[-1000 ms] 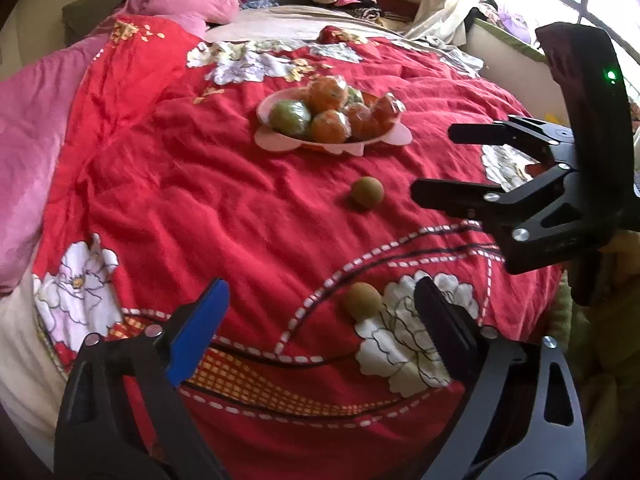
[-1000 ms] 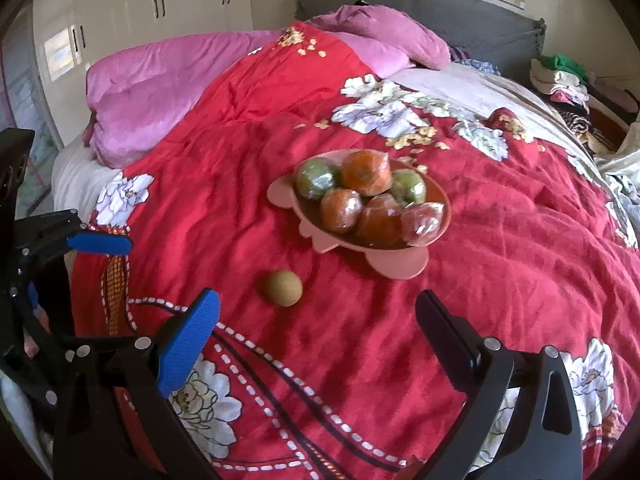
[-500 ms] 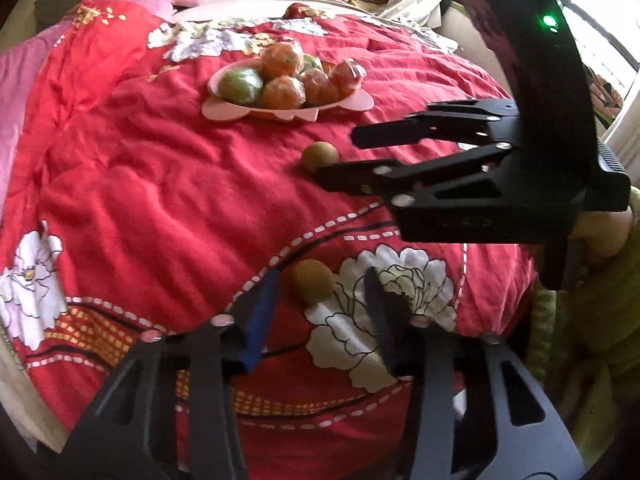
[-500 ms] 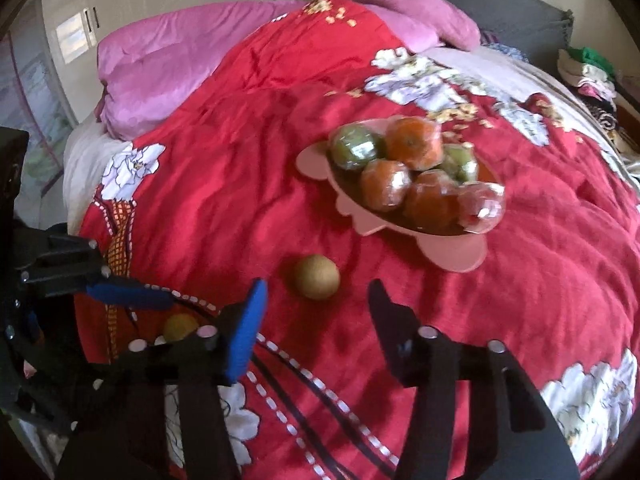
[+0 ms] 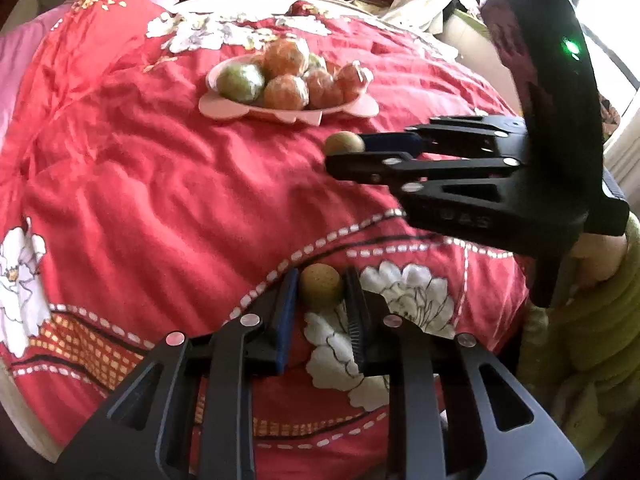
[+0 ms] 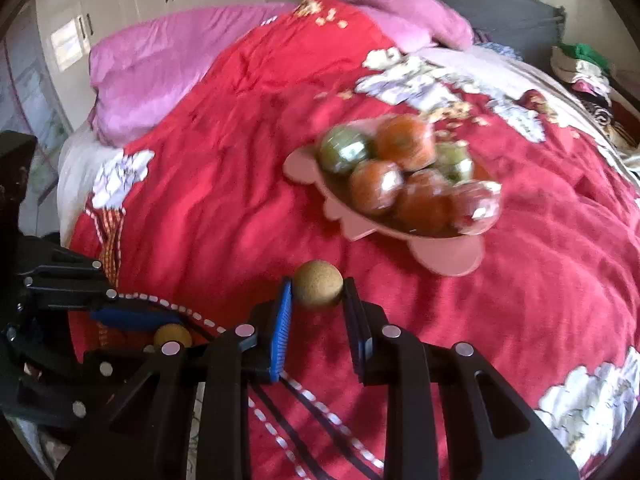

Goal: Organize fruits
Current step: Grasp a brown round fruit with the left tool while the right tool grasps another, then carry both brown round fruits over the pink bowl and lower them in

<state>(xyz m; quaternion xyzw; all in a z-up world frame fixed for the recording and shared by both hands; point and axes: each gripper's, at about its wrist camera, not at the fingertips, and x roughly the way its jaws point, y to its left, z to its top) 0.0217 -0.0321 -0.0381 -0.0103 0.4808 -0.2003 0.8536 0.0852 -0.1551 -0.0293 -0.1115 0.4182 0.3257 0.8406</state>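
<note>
Near fruit (image 5: 321,289): small, round, tan-brown, lying on the red quilt at a white flower print, sitting between two gripper pads.
Far fruit (image 6: 318,285): same kind, resting on the quilt just short of the plate, also sitting between two pads.
Pink plate (image 5: 288,111): scalloped, holding wrapped orange and green fruits (image 5: 286,93) piled together.

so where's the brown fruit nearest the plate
In the right wrist view the brown fruit sits between the right gripper fingers, on the red quilt before the pink plate.
</note>
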